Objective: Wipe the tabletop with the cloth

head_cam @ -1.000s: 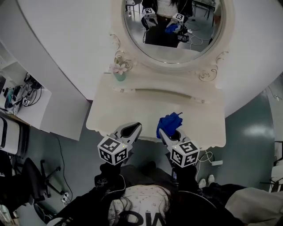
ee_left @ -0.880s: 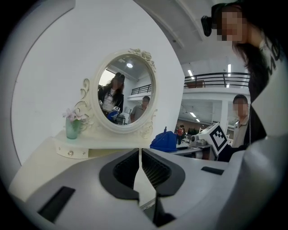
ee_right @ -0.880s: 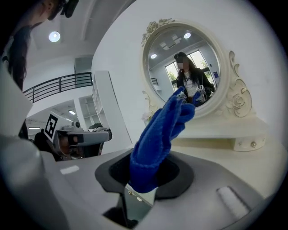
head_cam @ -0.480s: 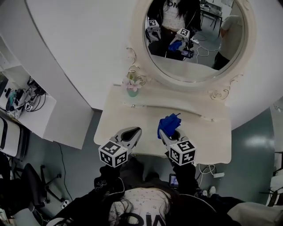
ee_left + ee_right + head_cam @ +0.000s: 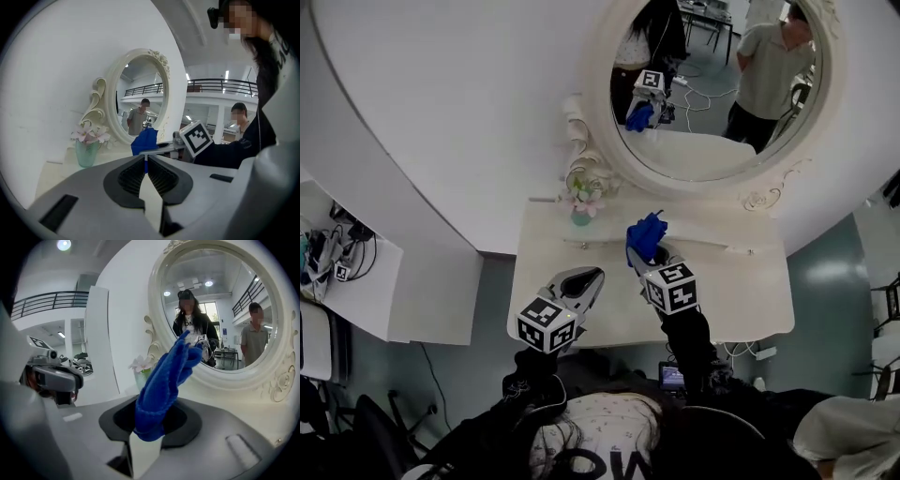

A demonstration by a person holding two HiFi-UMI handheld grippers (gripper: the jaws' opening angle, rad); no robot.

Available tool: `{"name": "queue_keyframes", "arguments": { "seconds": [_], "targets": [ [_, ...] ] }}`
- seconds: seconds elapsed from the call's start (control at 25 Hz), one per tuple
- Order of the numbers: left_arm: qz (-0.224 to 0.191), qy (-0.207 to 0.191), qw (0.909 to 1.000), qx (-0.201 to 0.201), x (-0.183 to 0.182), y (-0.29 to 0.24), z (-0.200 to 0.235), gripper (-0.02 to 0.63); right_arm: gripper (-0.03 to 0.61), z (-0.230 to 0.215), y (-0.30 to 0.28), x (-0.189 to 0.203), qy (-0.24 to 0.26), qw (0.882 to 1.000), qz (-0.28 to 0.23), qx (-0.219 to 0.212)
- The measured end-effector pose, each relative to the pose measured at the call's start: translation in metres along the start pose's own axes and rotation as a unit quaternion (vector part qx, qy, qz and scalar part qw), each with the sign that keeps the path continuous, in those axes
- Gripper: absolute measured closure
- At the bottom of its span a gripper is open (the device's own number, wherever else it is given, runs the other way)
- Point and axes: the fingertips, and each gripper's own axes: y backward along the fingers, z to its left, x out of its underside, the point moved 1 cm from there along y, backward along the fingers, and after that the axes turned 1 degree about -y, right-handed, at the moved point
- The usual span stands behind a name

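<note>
- Surface (image 5: 741,291), cream-white vanity top with a scalloped edge: looks bare and dry, nothing on it shows a wipe under way. Step in hand reads as bringing the cloth in; wiping not yet begun.
- Oval mirror in an ornate cream frame (image 5: 717,84): stands at the back of the surface, and a low ledge runs below it. It limits how far back a stroke can go.
- Right hand-held gripper (image 5: 649,261): over the rear middle of the surface, jaws clamped on the cloth.
- Left hand-held gripper (image 5: 587,281): near the front left edge, jaws drawn to a thin slit with nothing between them. Idle, clear of the wipe area.
- Blue fuzzy cloth (image 5: 164,380): bunched into a thick roll, pinched at its lower end. The free end sticks up towards the mirror, so it is held in the air, not on the surface.
- Next move, my read: tip the right hand-held gripper down so the cloth lies flat, then sweep.
- Pale green vase with pink flowers (image 5: 581,211): back left on the ledge, just beside the cloth's path. Keep strokes off it.
</note>
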Motion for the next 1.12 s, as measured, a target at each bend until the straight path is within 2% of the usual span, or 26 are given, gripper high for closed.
{"name": "queue_keyframes", "arguments": {
  "seconds": [0.16, 0.44, 0.6, 0.8, 1.12],
  "targets": [
    [0.002, 0.001, 0.9997, 0.026, -0.001, 0.001, 0.015, 0.614, 0.466, -0.008, -0.036, -0.003, 0.003, 1.0, 0.021, 0.02],
    [0.002, 0.022, 0.9993, 0.029, 0.003, 0.01, 0.04, 0.614, 0.466, -0.007, -0.1, 0.004, -0.025, 0.998, 0.059, 0.023],
    [0.003, 0.034, 0.999, 0.029, 0.008, 0.017, 0.048, 0.614, 0.467, -0.013, -0.122, 0.022, -0.011, 0.995, 0.088, 0.042],
    [0.006, 0.043, 0.9988, 0.024, 0.013, 0.018, 0.057, 0.614, 0.468, -0.029, -0.131, 0.028, 0.041, 0.992, 0.101, 0.066],
    [0.007, 0.045, 0.9989, 0.014, 0.012, -0.005, 0.047, 0.614, 0.468, -0.072, -0.106, 0.036, 0.038, 0.991, 0.097, 0.089]
  ]
}}
